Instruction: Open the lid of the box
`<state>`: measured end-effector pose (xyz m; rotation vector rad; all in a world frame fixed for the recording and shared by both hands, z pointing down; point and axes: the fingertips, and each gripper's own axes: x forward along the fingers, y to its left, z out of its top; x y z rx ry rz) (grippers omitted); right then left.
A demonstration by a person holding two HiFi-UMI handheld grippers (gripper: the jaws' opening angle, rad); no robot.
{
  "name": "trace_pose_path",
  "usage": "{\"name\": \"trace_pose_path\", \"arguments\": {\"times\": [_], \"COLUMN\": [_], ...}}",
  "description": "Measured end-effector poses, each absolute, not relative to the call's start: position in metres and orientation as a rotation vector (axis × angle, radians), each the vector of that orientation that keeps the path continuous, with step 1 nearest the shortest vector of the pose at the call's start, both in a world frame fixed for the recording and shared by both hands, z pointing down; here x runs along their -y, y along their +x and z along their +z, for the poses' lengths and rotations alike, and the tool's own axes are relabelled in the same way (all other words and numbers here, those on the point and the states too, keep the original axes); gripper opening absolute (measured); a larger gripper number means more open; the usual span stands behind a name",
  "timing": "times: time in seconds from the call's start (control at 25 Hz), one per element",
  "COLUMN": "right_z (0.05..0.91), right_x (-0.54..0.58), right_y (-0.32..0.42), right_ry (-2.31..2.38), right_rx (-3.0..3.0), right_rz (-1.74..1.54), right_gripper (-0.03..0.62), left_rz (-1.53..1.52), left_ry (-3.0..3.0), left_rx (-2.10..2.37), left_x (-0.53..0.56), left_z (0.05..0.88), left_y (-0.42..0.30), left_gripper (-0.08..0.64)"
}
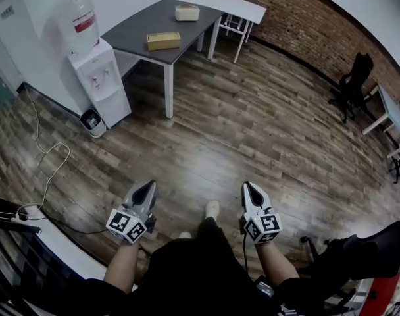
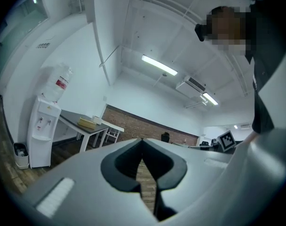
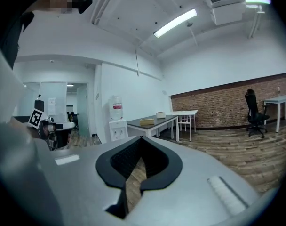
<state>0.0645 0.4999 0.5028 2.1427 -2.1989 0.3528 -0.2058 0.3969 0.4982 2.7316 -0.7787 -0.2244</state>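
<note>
Several furnishings ring a floor of streaky brown wood planks (image 1: pixel 266 124). At far left a white plastic water dispenser (image 1: pixel 100 81) stands against the white wall with a clear bottle on top, and a small dark waste bin (image 1: pixel 93 122) sits at its foot. Next comes a dark grey table (image 1: pixel 131 35) on white legs, then a white table (image 1: pixel 249 6) just behind it. A rough red brick wall (image 1: pixel 305 25) follows, with a black office chair (image 1: pixel 353 81) at far right.

Low in the head view, both forearms reach forward side by side. The left gripper (image 1: pixel 150 184) is smooth grey with a black-and-white marker cube behind it, and it points level across the floor. Its tapered jaws meet at the tips with nothing between them. The right gripper (image 1: pixel 247 185) tips slightly downward, its jaws likewise pressed together and empty.

The tan box (image 1: pixel 164 41), flat and rectangular, lies on the grey table near its front edge, well apart from both grippers, and its top looks closed. A smaller cream box (image 1: pixel 187 12) with rounded corners sits farther back on the same table.
</note>
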Motion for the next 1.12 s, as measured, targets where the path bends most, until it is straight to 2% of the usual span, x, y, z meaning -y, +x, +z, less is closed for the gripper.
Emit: {"name": "trace_pose_path", "arguments": {"times": [0.52, 1.12], "right_z": [0.510, 0.502], "right_x": [-0.400, -0.272], "right_y": [0.074, 0.148], "right_ry": [1.967, 1.916], "right_rx": [2.340, 2.444], "right_rz": [0.339, 0.334], "right_gripper": [0.003, 0.003], "left_rz": [-0.193, -0.210], "left_ry": [2.678, 2.691], "left_rx": [0.984, 1.098], "left_x": [-0.332, -0.226], "left_z": [0.506, 0.490], "left_y": [-0.215, -0.149], "left_gripper": [0.000, 0.000]}}
